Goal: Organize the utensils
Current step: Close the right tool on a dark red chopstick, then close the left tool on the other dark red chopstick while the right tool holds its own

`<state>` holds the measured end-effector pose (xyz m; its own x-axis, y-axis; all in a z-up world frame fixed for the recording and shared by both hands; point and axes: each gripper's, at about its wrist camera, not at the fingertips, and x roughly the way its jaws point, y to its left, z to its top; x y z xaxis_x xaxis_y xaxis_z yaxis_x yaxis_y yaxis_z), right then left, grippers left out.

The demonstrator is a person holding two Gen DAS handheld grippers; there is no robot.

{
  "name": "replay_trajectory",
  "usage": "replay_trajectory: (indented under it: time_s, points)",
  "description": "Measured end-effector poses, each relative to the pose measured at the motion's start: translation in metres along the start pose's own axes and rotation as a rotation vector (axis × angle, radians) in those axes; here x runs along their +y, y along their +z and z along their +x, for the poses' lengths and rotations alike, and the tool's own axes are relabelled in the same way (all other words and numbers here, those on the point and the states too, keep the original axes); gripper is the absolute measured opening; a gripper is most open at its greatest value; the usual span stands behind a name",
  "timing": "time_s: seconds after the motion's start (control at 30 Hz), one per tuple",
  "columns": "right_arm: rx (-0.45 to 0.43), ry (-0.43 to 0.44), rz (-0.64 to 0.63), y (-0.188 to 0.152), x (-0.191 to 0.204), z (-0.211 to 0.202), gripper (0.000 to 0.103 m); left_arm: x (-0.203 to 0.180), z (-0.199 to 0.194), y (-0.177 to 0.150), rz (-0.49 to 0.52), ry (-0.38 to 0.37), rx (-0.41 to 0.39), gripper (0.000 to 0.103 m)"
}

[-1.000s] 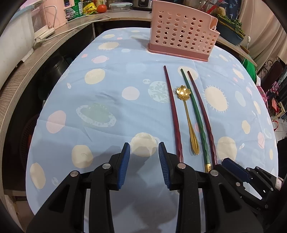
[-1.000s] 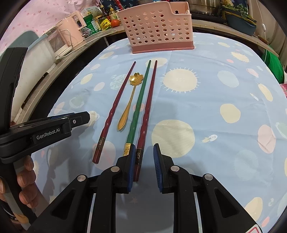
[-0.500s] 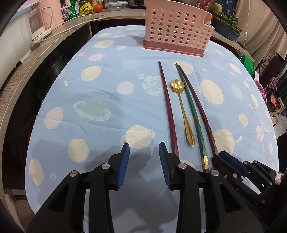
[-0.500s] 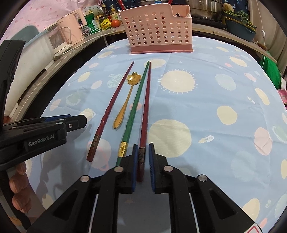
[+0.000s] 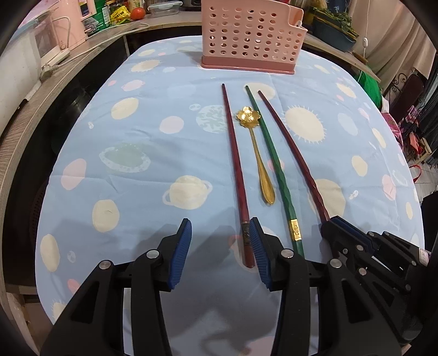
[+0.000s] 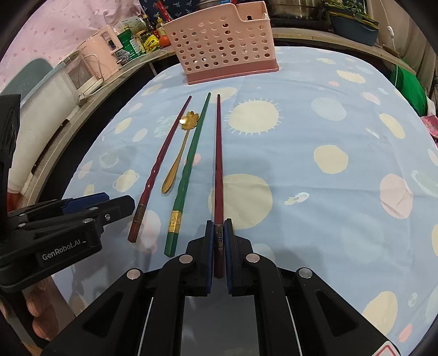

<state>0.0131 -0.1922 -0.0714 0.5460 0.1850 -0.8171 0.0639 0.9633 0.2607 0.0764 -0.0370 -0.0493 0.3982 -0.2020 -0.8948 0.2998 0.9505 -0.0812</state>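
so nothing's in the pink basket [image 6: 223, 46] at 12 o'clock yet; your right gripper [image 6: 218, 246] pinches 1 red chopstick [image 6: 218, 164], left gripper [image 5: 220, 252] gapes w/ nothing; 3 utensils left.

Home kitchen: counter [image 5: 68, 71] with pink appliance [image 6: 101, 43], condiment bottles [image 6: 147, 24], tomato [image 5: 137, 13].

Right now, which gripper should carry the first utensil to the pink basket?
Right. The right gripper is shut on the red chopstick, while the left gripper is open, holding nothing, beside the other red chopstick.
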Motion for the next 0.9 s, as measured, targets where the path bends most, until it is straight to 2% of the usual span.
replay_trajectory:
  time_s: [0.43,0.6,0.7,0.77,0.9]
  points:
    - [0.000,-0.005,-0.004,-0.001,0.001,0.001,0.007,-0.005,0.007,-0.007,-0.013,-0.044,0.031,0.041]
    - [0.001,-0.010,-0.007,0.000,0.001,0.001,0.007,-0.004,0.008,-0.010,-0.013,-0.037,0.024,0.040]
    - [0.000,-0.018,-0.009,0.001,0.001,0.001,0.007,-0.004,0.007,-0.011,-0.002,-0.029,0.018,0.036]
    - [0.000,-0.026,-0.013,0.001,0.003,0.002,0.007,-0.003,0.008,-0.011,0.003,-0.029,0.014,0.026]
    - [0.001,-0.032,-0.017,0.001,0.004,0.002,0.007,-0.002,0.009,-0.010,0.005,-0.030,0.006,0.015]
